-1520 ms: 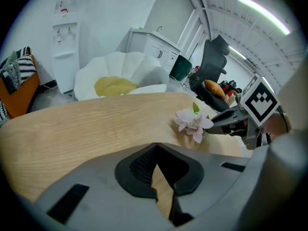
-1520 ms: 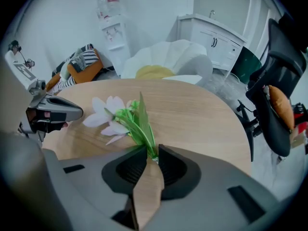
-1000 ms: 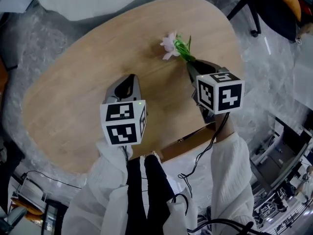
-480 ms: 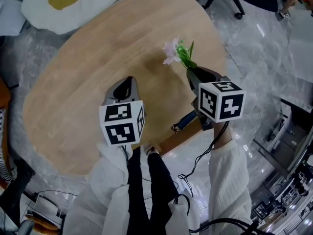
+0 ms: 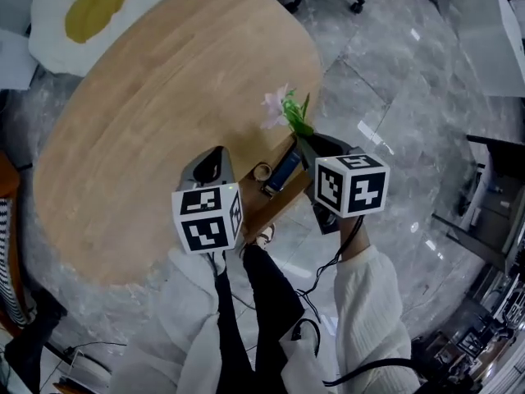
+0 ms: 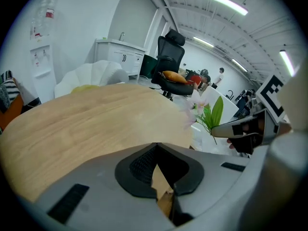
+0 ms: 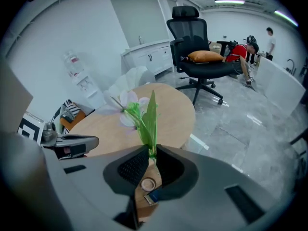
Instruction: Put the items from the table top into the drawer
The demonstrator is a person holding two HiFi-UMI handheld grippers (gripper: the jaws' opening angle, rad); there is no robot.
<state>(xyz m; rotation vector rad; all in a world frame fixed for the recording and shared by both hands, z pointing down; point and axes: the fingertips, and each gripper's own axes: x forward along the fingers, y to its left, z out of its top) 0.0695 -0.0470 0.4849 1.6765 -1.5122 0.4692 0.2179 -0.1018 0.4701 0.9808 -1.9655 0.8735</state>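
An artificial flower [image 5: 280, 107] with pale pink petals and green leaves stands up from my right gripper [image 5: 305, 140], which is shut on its stem [image 7: 151, 143]. The flower hangs over the table's near edge, above an open drawer [image 5: 277, 197]. In that drawer lie a tape roll [image 5: 261, 171] and a blue item [image 5: 286, 167], both also showing below the right jaws as the tape roll [image 7: 147, 184] and the blue item [image 7: 153, 197]. My left gripper [image 5: 215, 152] hovers over the wooden table [image 5: 148, 97], shut with nothing between its pads [image 6: 144, 163].
A black office chair [image 7: 197, 57] stands on the grey marble floor [image 5: 394, 72] beyond the table. A white and yellow egg-shaped cushion [image 5: 90, 6] lies past the table's far end. Cables hang beside the person's legs [image 5: 262, 302]. People sit at the back of the room.
Both grippers have moved toward the table's near right edge, the flower going with the right one. The drawer's inside with the tape roll and blue item has come into sight.
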